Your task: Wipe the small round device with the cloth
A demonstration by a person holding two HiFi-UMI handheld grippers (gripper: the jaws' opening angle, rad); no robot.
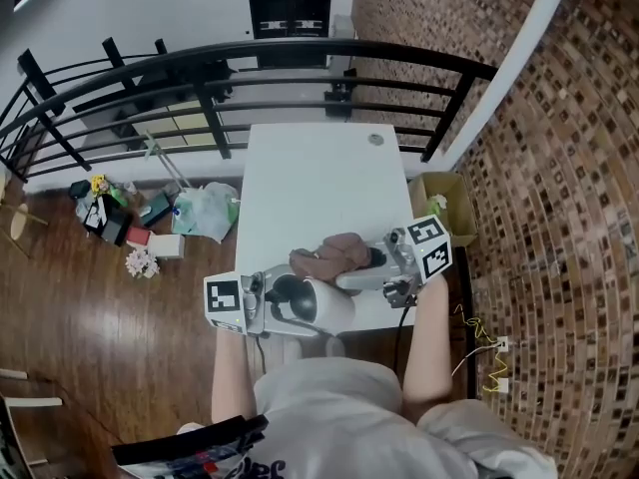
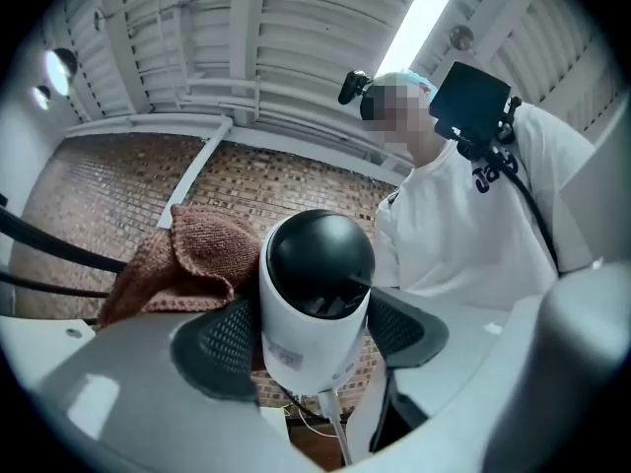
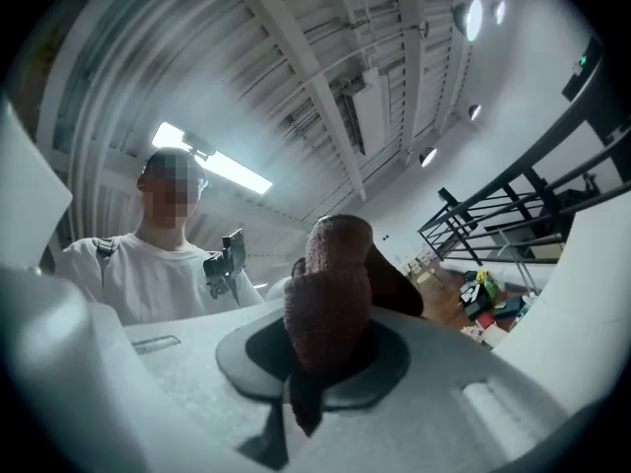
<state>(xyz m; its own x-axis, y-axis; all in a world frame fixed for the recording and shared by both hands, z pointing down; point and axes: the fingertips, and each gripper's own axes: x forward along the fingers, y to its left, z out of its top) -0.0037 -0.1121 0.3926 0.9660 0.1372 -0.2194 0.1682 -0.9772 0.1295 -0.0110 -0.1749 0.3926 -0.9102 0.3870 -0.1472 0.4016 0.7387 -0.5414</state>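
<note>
Head view: your left gripper (image 1: 298,303) and right gripper (image 1: 357,263) meet over the white table's (image 1: 319,168) near edge

Left gripper view: jaws clamped on the small round white device with black dome (image 2: 315,294) (pads on both sides)

Right gripper view: jaws pinching the bunched brown knitted cloth (image 3: 330,299), just beside the device
</note>
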